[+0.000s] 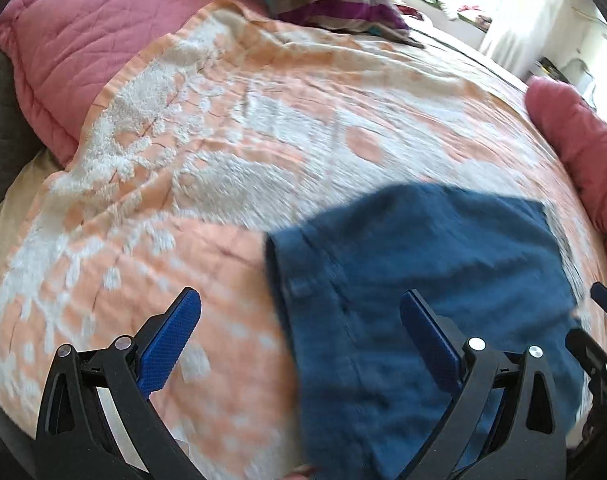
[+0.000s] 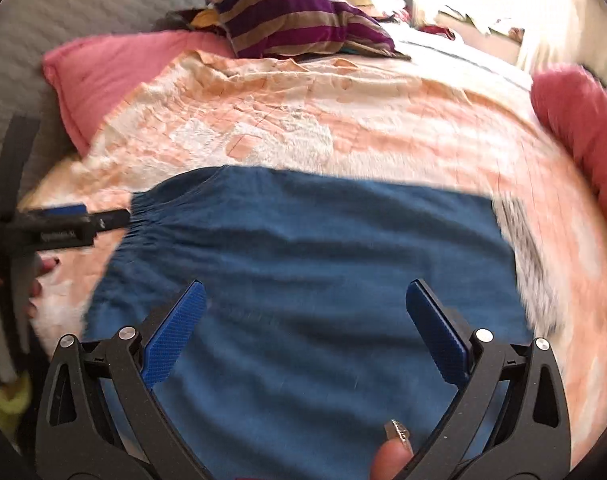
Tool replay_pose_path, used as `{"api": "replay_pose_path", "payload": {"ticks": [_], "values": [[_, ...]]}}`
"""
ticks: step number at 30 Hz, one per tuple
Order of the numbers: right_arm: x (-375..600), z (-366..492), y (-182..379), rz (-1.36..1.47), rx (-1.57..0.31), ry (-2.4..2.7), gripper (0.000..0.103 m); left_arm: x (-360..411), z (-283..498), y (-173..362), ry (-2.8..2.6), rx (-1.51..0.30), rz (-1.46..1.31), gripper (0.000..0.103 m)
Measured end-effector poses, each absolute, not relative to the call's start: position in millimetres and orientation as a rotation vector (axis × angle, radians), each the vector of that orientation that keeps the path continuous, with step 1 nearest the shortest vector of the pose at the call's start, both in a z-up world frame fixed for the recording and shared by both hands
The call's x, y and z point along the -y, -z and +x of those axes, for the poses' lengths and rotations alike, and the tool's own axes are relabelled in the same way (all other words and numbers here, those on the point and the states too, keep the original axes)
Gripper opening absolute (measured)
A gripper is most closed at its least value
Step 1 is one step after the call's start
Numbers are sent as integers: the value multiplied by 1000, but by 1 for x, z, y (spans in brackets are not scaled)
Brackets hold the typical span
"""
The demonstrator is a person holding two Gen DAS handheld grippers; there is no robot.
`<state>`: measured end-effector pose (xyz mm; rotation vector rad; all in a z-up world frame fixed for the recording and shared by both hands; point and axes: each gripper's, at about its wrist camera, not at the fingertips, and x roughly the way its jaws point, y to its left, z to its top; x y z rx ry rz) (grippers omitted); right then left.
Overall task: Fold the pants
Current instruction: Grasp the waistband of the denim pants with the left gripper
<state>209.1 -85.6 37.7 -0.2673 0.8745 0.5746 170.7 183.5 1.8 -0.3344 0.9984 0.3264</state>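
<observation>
I see the pants [image 2: 303,256] lying flat on the bedspread [image 1: 223,168], already folded to a blue rectangle. My left gripper [image 1: 299,320] hangs over their left edge, jaws spread and empty. My right gripper [image 2: 305,308] hangs over their middle, also spread. The cloth looks soft and light; I would pinch the elastic waistband [image 2: 143,216] at its corners.

No readable text; white print on left gripper [image 2: 103,218] too blurred to read.
</observation>
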Motion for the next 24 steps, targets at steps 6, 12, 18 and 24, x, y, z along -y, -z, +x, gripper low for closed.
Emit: {"api": "replay_pose_path", "payload": {"ticks": [6,12,18,24], "values": [[44,265,-19,-398,-888,-645,95,-206,192,20,-277,-1003,-366,99],[11,315,-2,-495,-911,-685,95,-216,209,37,-254,-1039,-354,99],[-16,330,22,-712,-916,-714,95,-219,220,48,-231,-1050,-321,93],[-32,339,32,-800,-908,-774,95,-209,219,39,-148,-1012,-314,34]]}}
